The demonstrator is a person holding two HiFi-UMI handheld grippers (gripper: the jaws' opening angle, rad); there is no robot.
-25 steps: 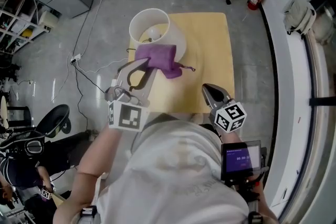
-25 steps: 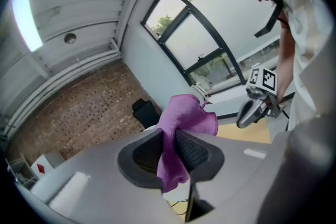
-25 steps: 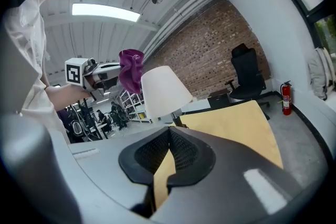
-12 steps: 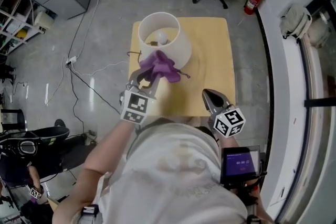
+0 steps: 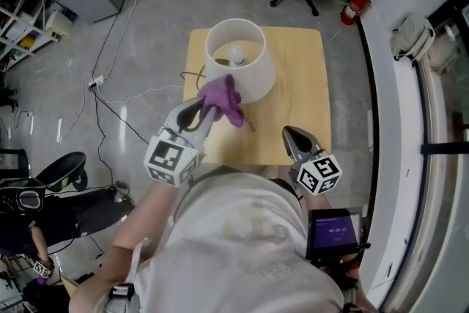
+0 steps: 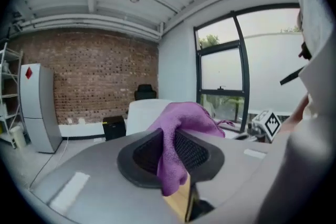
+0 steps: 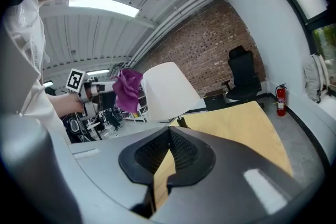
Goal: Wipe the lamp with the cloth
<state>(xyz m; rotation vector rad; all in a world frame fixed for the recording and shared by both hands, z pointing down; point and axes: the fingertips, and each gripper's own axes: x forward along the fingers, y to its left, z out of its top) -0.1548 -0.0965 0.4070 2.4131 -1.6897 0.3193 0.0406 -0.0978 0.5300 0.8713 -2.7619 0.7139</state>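
The left tool [image 5: 206,108] pinches a crumpled purple cloth [image 5: 224,96] by the smooth conical lamp [image 5: 258,77]. The right tool [image 5: 292,134] is pressed together over the wooden counter [image 5: 297,102].

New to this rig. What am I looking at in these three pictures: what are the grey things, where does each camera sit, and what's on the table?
No robot here: a person holds a two-jaw gripper in each hand. The head view looks down from a camera on the person's head; the other two views come from cameras riding on each gripper, looking along its jaws. On the table stands a lamp with a white shade. The left gripper is shut on a purple cloth, held up at the shade's side. The right gripper is shut with nothing in it, above the table's near edge.
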